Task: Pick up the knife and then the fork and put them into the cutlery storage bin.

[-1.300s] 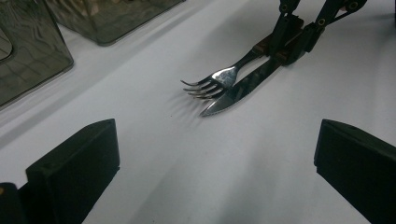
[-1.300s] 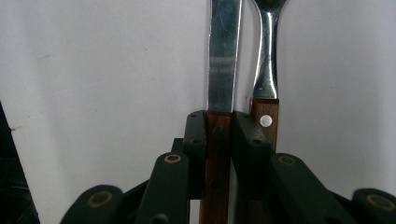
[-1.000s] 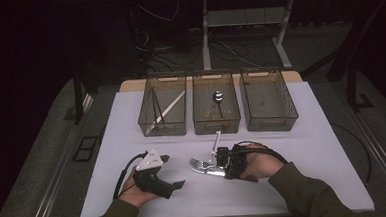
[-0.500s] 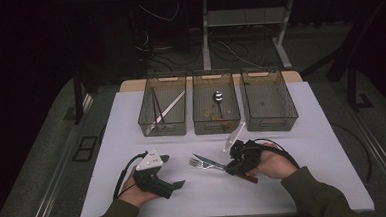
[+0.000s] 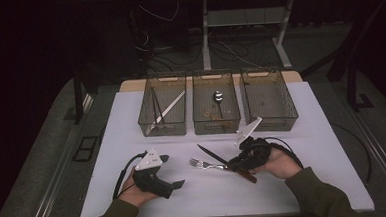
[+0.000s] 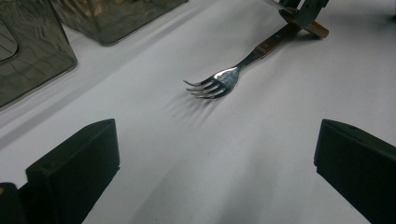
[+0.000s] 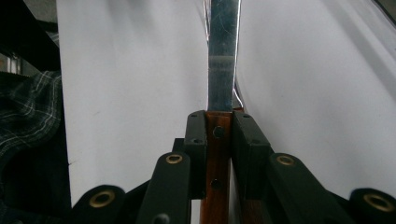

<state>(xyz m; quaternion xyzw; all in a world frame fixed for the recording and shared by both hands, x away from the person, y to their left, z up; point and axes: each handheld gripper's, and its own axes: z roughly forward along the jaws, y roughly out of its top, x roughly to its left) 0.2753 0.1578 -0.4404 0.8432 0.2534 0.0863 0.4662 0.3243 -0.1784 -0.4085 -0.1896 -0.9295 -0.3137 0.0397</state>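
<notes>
Dark floor surrounded the white table [image 5: 305,192]; near its front edge my right claw [image 5: 236,165] pinched the knife [image 5: 211,155] by its wooden handle, above the fork [image 5: 200,163]; my left claw [image 5: 173,170] rested spread. Sorting step, I judged; next the knife needed carrying to a bin [image 5: 163,125] at the back edge.

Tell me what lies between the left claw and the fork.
Nothing: bare white table lies between the open left claw and the fork, seen in the left gripper view.

High view overhead, facing forward; tool views close, sharing fork [image 6: 215,84].
</notes>
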